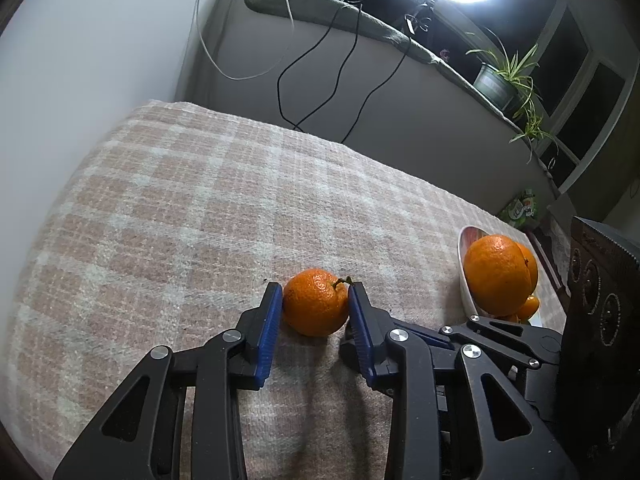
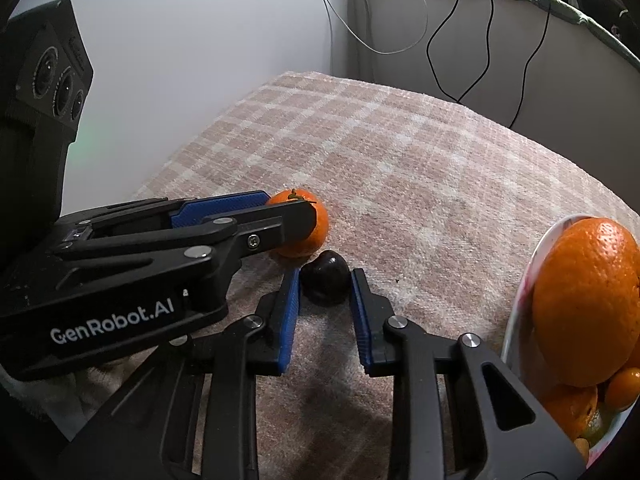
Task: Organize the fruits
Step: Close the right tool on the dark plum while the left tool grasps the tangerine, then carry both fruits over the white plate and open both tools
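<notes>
Our left gripper [image 1: 316, 300] squeezes the mandarin [image 1: 316, 302], our right gripper [image 2: 325, 286] sits loose around the dark plum [image 2: 325, 282], so we lift gently toward the bowl [image 2: 520, 300].

We hold our left gripper [image 1: 314, 304] low and level, its blue pads pressed against something between them; our right gripper [image 2: 325, 286] sits just beside it, jaws apart, pads not gripping

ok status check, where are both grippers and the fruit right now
Left gripper closed on the mandarin, still on the blanket. Right gripper straddling the dark fruit, right pad not touching. Bowl of oranges to the right, path clear.
</notes>
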The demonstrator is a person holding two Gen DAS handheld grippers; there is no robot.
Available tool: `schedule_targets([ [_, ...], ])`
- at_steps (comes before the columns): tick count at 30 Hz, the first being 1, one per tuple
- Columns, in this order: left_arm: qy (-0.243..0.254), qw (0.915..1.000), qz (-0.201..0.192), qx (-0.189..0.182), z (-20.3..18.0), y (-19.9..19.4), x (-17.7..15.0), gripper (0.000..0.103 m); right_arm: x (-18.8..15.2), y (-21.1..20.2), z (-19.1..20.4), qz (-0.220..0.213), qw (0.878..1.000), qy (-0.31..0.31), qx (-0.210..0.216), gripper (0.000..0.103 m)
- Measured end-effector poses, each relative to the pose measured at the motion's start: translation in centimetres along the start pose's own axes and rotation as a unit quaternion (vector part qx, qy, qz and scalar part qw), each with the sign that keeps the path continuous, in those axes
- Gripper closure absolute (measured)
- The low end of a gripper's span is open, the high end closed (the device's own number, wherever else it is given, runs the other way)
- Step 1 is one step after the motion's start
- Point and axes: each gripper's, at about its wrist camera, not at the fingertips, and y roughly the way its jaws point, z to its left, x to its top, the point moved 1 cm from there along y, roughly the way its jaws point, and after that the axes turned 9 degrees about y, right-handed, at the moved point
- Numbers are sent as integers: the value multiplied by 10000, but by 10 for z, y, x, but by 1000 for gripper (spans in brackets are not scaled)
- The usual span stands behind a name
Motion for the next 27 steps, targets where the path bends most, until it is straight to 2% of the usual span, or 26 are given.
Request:
schedule_targets([
  [13,-91,9995,-211,202,-3,-29,-7,71,-12,-36,-1,-237,9992,71,303,77],
  [19,22,9993,-323,175,-22,-42,-10,71,-19,-65,-3,-434,9980,65,451,77],
  [27,248,9982,-542,70,-56,-59,-9,71,-32,-103,-20,-707,9965,35,435,77],
])
